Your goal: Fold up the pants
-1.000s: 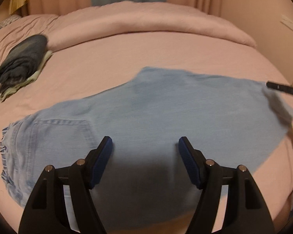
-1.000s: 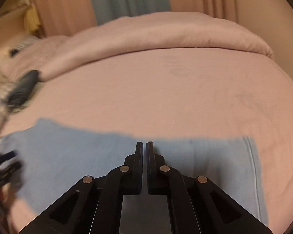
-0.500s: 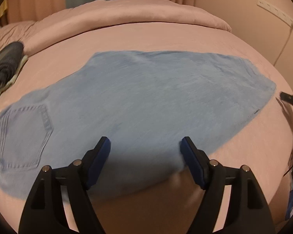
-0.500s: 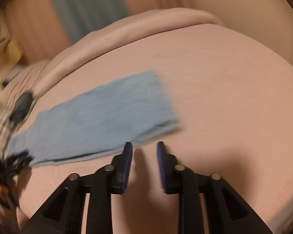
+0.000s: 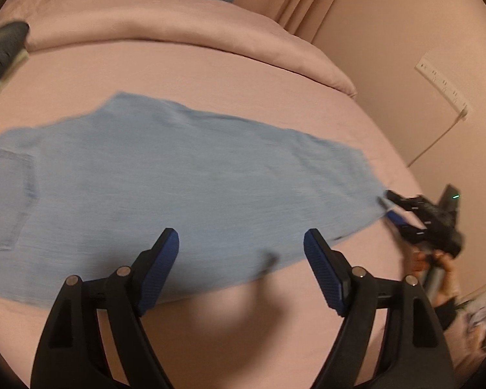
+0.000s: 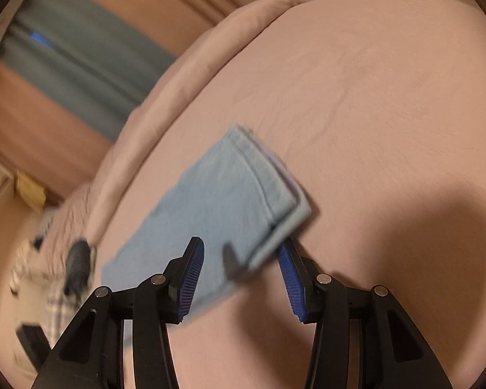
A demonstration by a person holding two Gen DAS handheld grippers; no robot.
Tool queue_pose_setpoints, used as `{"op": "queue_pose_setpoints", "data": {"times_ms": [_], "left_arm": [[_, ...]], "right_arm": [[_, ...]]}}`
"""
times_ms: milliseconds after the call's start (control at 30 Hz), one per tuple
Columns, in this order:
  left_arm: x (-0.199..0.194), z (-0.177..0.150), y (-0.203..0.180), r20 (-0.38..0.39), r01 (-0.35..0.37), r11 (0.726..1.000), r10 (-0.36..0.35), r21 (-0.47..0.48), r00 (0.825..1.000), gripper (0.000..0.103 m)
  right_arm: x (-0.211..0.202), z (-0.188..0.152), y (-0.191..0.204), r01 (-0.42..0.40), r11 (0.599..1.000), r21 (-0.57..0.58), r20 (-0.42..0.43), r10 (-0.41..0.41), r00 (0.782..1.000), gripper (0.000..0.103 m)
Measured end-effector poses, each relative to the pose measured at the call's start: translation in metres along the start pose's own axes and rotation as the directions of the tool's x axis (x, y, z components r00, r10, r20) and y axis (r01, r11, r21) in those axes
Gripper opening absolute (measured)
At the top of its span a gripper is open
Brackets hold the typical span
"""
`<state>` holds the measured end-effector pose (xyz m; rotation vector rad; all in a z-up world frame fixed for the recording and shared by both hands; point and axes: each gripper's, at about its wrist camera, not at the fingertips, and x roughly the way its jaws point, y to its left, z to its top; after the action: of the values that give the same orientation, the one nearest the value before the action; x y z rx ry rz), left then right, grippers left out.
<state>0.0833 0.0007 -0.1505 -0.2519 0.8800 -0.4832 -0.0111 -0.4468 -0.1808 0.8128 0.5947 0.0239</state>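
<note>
Light blue jeans [image 5: 178,178] lie flat across the pink bed, folded lengthwise, back pocket at the left, leg hems at the right. My left gripper [image 5: 241,259] is open and empty, just above the near edge of the jeans at mid-leg. My right gripper [image 6: 241,267] is open, its fingers on either side of the near corner of the leg hems [image 6: 275,191], not closed on them. In the left wrist view the right gripper [image 5: 390,207] shows at the hem end of the jeans.
A rolled pink duvet [image 5: 178,29] lies along the far side of the bed. A dark folded garment [image 5: 1,48] sits at the far left. A wall with a power strip [image 5: 444,86] and a cable stands right of the bed.
My right gripper has opened from shut and moved to the hem corner of the jeans. My left gripper stayed open and has drawn back toward the near edge of the jeans.
</note>
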Motion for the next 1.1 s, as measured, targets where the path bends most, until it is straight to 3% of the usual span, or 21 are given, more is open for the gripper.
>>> {"op": "queue_pose_setpoints", "data": {"times_ms": [100, 133, 167, 267, 367, 500, 633, 833, 933, 1000, 1067, 1100], "left_arm": [[0.011, -0.001, -0.002, -0.043, 0.062, 0.994, -0.066, -0.087, 0.997, 0.08], [0.015, -0.001, 0.0, -0.057, 0.07, 0.99, -0.078, -0.121, 0.995, 0.08], [0.018, -0.001, 0.002, -0.068, 0.074, 0.985, -0.086, -0.153, 0.994, 0.08], [0.02, -0.004, 0.013, -0.078, 0.093, 0.961, -0.117, -0.259, 0.99, 0.08], [0.019, 0.0, 0.021, -0.061, 0.134, 0.927, -0.165, -0.349, 0.984, 0.084], [0.015, 0.01, 0.023, -0.021, 0.185, 0.882, -0.215, -0.434, 0.976, 0.09], [0.007, 0.026, 0.01, 0.036, 0.285, 0.853, -0.3, -0.438, 0.953, 0.091], [0.03, 0.043, -0.006, 0.068, 0.387, 0.805, -0.401, -0.449, 0.913, 0.094], [0.059, 0.046, -0.004, 0.034, 0.413, 0.754, -0.462, -0.511, 0.886, 0.093], [0.066, 0.043, 0.002, 0.013, 0.407, 0.738, -0.476, -0.538, 0.88, 0.089], [0.065, 0.045, 0.011, 0.038, 0.422, 0.728, -0.48, -0.541, 0.877, 0.061], [0.061, 0.047, 0.014, 0.046, 0.421, 0.737, -0.47, -0.529, 0.881, 0.051]], "right_arm": [[0.003, 0.009, 0.001, 0.015, 1.0, 0.002, 0.049, -0.015, 0.999, 0.045], [0.003, 0.009, 0.001, 0.025, 1.0, 0.002, 0.063, -0.025, 0.998, 0.04], [0.001, 0.009, 0.0, 0.037, 0.999, 0.008, 0.077, -0.038, 0.996, 0.024], [-0.001, 0.011, 0.002, 0.036, 0.999, 0.03, 0.104, -0.039, 0.994, 0.014], [-0.013, 0.007, 0.038, 0.057, 0.989, -0.137, 0.168, -0.033, 0.985, 0.013], [-0.019, -0.018, 0.112, 0.076, 0.897, -0.436, 0.21, 0.019, 0.977, 0.013], [-0.011, -0.059, 0.166, 0.045, 0.786, -0.617, 0.172, 0.079, 0.982, 0.013], [0.015, -0.118, 0.203, 0.005, 0.657, -0.754, 0.08, 0.084, 0.993, 0.013], [0.025, -0.136, 0.209, -0.04, 0.633, -0.773, 0.022, 0.09, 0.996, 0.013], [0.027, -0.147, 0.213, -0.046, 0.611, -0.791, 0.009, 0.088, 0.996, 0.013], [0.028, -0.153, 0.217, -0.045, 0.58, -0.814, 0.005, 0.084, 0.996, 0.013], [0.027, -0.157, 0.22, -0.043, 0.562, -0.826, 0.005, 0.083, 0.997, 0.013]]}}
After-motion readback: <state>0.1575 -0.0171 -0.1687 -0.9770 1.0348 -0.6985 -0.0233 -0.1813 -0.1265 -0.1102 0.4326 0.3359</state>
